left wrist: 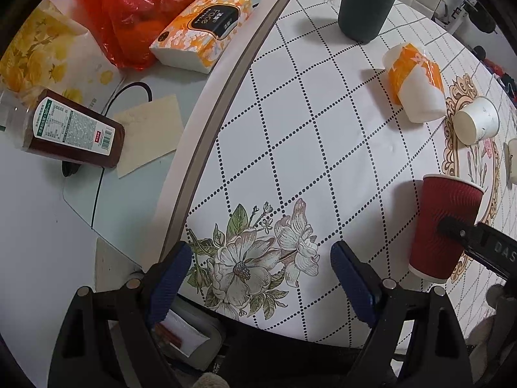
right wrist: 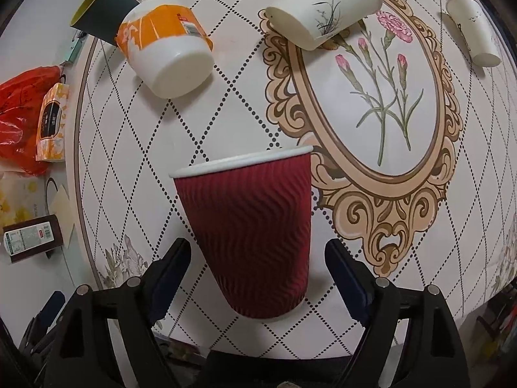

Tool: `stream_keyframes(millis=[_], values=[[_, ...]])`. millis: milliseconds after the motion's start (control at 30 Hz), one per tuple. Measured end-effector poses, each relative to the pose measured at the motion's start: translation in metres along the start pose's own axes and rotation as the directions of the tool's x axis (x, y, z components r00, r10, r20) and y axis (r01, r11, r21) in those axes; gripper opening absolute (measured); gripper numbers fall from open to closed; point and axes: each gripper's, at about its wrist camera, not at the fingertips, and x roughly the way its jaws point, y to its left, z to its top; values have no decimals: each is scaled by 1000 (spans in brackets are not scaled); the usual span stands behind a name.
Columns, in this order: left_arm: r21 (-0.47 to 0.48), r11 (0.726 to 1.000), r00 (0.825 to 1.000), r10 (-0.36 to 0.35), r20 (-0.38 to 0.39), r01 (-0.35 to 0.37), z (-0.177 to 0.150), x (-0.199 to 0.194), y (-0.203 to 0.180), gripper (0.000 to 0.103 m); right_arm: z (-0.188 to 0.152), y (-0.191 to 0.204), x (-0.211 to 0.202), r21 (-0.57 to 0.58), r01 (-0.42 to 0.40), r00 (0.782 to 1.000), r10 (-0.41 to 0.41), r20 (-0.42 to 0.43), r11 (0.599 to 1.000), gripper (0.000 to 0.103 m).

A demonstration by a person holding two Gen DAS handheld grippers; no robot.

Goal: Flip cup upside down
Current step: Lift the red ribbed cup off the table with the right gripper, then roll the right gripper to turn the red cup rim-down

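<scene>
Between the spread fingers of the right gripper [right wrist: 257,263] stands the red cup [right wrist: 250,229], upright on the patterned tablecloth [right wrist: 226,123], its white rim up and its ribbed wall close to both pads. The jaws are wide open; neither blue pad touches the cup in the right wrist view. From the left wrist view the same red cup [left wrist: 444,226] sits at the right, and one black finger of the right gripper reaches in front of its wall there.

Over the flower print near the table edge hangs the left gripper [left wrist: 260,270], its jaws open and holding nothing.

Farther back on the cloth an orange-and-white cup [right wrist: 168,48] lies tipped with its base toward the camera, just in front of a dark green cup [right wrist: 97,6] with a yellow inside. A white paper cup [right wrist: 326,9] with a plant drawing sits with its base up over the ornate oval frame, and another white cup [right wrist: 473,29] is off to the far right.

Beyond the round table's edge lie a tissue pack [left wrist: 203,32], a red plastic bag [left wrist: 129,9] and a dark bottle [left wrist: 71,127] on its side.
</scene>
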Motion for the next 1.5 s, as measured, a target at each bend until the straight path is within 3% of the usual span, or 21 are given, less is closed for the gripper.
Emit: stream_keyframes(millis=[100, 200, 267, 300, 333, 400, 433, 500, 533, 600, 667, 733, 833, 1033, 1233, 1400, 1500], values=[[0, 1000, 1000, 2, 11, -2, 0, -2, 1, 88, -4, 0, -14, -26, 3, 1000, -3, 2, 1000, 87], [-3, 1000, 1000, 5, 27, -5, -1, -3, 1, 88, -10, 12, -41, -158, 69, 997, -64, 35, 985, 87], [-21, 999, 999, 31, 43, -30, -2, -3, 3, 88, -16, 31, -64, -351, 171, 984, -142, 107, 921, 88], [-28, 999, 998, 33, 48, -31, -3, -1, 3, 88, -22, 43, -73, -470, 233, 971, -180, 155, 851, 90], [-36, 999, 998, 35, 48, -33, -3, 2, 4, 88, -33, 59, -81, -614, 318, 948, -226, 224, 722, 92], [-67, 998, 999, 20, 32, -17, -4, 10, 7, 88, -57, 82, -83, -793, 428, 900, -283, 331, 434, 92], [-81, 997, 1000, 9, 20, -7, -5, 14, 8, 88, -73, 92, -79, -857, 467, 867, -302, 396, 218, 92], [-116, 993, 1000, -15, -8, 14, -6, 24, 10, 88, -103, 98, -65, -859, 487, 806, -295, 513, -161, 92], [-126, 992, 1000, -24, -16, 22, -6, 28, 11, 88, -121, 94, -53, -804, 458, 774, -275, 571, -378, 92], [-144, 989, 999, -36, -32, 31, -7, 36, 10, 88, -147, 74, -28, -640, 332, 732, -239, 638, -693, 92], [-153, 988, 999, -32, -42, 25, -7, 42, 9, 88, -160, 54, -12, -477, 208, 724, -194, 662, -854, 92], [-160, 987, 998, -27, -54, 18, -7, 49, 9, 89, -165, 31, 1, -297, 108, 718, -132, 684, -949, 92], [-163, 987, 997, -18, -74, 6, -6, 61, 8, 89, -161, 7, 15, -86, 4, 720, -57, 691, -996, 92], [-149, 989, 995, 2, -99, -17, 1, 76, 9, 89, -151, -14, 36, 140, -117, 744, 7, 668, -983, 92], [-131, 991, 995, 21, -96, -34, 5, 76, 10, 89, -143, -20, 51, 238, -171, 762, 25, 647, -956, 92], [-130, 990, 995, 36, -96, -48, 11, 75, 10, 89, -136, -19, 64, 248, -177, 765, 25, 643, -953, 91], [-128, 990, 995, 40, -93, -52, 12, 73, 10, 88, -132, -19, 67, 234, -170, 763, 22, 646, -957, 82]])
